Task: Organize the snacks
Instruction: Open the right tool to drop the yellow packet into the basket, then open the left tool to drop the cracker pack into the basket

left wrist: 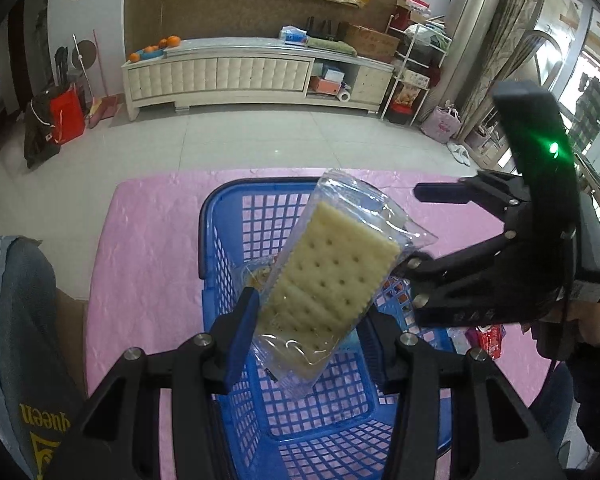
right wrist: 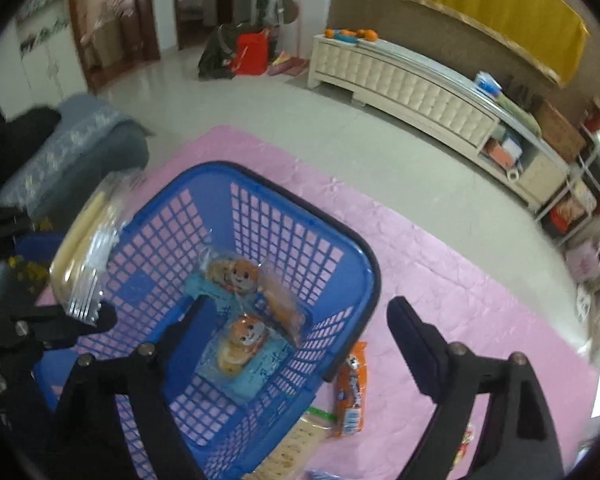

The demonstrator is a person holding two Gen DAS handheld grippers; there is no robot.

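risk here: the cracker pack is pinched only by its lower end in the left claw, tilted above the blue basket, so it could get tipped past the rim if let go early. the right claw is spread wide, nothing gripped, with snack packs seen below it in the basket. an orange pack is left on the pink counter.
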